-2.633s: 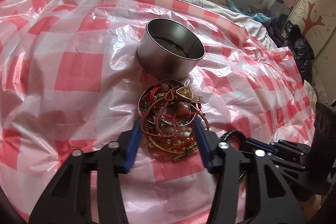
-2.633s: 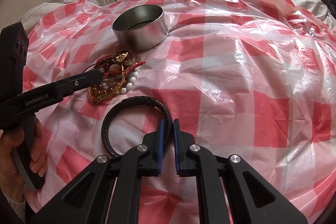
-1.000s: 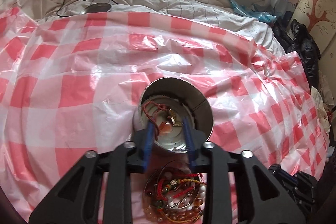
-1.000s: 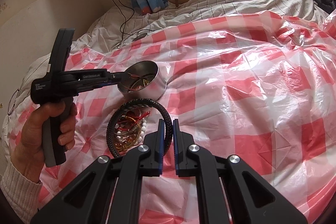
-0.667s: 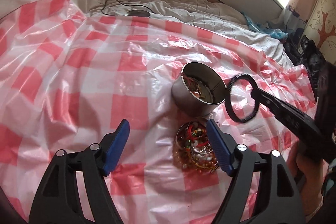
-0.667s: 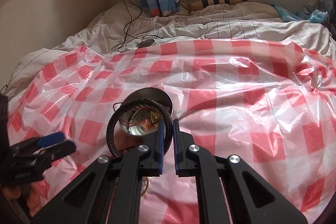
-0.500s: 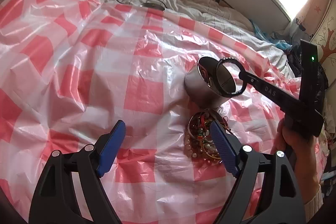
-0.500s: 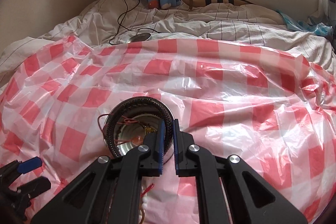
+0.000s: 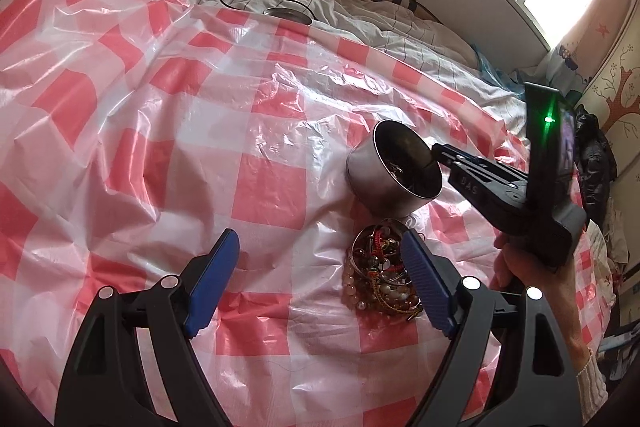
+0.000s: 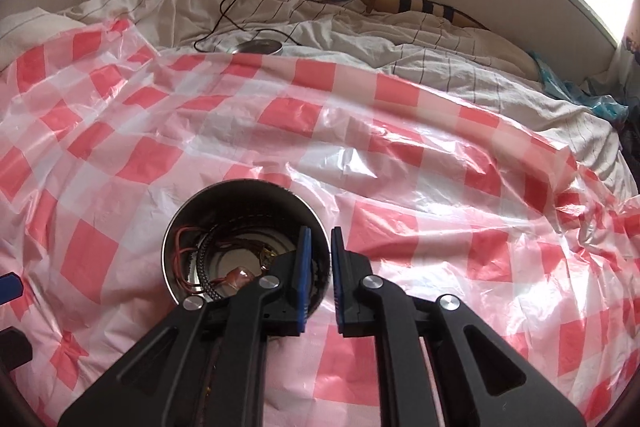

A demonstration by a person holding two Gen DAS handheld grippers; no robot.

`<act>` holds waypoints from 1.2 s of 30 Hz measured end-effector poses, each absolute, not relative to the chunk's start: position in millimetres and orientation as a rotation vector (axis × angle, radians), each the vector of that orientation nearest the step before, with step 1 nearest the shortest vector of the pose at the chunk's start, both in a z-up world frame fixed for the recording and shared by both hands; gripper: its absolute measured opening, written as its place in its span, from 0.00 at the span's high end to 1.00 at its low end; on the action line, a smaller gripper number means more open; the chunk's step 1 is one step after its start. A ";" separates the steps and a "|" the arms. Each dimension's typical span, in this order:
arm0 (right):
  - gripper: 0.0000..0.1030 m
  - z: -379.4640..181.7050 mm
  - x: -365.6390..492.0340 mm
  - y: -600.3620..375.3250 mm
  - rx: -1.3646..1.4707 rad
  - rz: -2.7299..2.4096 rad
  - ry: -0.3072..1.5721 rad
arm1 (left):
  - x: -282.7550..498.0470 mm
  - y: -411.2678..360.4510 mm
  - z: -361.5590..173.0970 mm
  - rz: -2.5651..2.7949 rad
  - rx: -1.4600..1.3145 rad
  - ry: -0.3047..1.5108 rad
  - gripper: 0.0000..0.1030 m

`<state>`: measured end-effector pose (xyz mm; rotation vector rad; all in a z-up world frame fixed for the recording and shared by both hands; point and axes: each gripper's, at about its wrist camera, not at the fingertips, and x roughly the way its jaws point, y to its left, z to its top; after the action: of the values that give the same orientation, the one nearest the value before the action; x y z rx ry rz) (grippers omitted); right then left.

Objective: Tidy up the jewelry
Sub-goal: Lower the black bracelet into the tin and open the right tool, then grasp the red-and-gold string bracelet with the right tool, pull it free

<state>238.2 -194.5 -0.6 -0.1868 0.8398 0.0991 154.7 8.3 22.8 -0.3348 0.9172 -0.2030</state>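
Plastic sheet: we've got a crinkly red-and-white checked plastic sheet [image 9: 168, 155] spread over the bed, and its far edge stops short of the rumpled white striped bedding [image 10: 360, 39].
Tin: our round shiny metal tin [image 9: 380, 183] sits near the middle of the sheet, open side up.
Inside the tin: from the right wrist view we can see a black braided bracelet [image 10: 204, 263] curled against the tin's wall, plus red cord and a pinkish bead.
Pile: the tangled heap of beaded bracelets and red cords [image 9: 380, 271] lies on the sheet just beside the tin, on the side nearer to us.
Right gripper [image 10: 318, 275]: it's parked over the tin's rim, one blue pad inside the rim and one outside; the jaws are opening and there's nothing between them.
Left gripper [image 9: 320, 283]: spread wide and holding nothing, with its right pad just over the edge of the pile.
Open room: loads of bare sheet to the left of the tin and beyond it.
Back edge: a black cable and a small round metal disc [image 10: 258, 47] lie on the bedding.
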 end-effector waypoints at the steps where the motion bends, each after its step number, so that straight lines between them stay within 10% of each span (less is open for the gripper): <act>1: 0.65 5.4 228.2 -199.3 -0.173 0.098 0.819 | 154.4 6.2 23.7 -0.203 -0.322 0.916 0.23; 13: 0.58 -24.4 80.4 -256.2 0.009 0.099 0.913 | 142.6 -26.6 32.8 -0.191 -0.171 0.883 0.14; 36: 0.47 -20.1 65.9 -237.4 0.019 0.223 0.859 | 154.4 5.5 29.3 -0.221 -0.132 0.952 0.13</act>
<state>65.9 -237.4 -20.1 0.0185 0.8593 0.2229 154.4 5.5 29.3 -0.1322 0.9519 -0.2207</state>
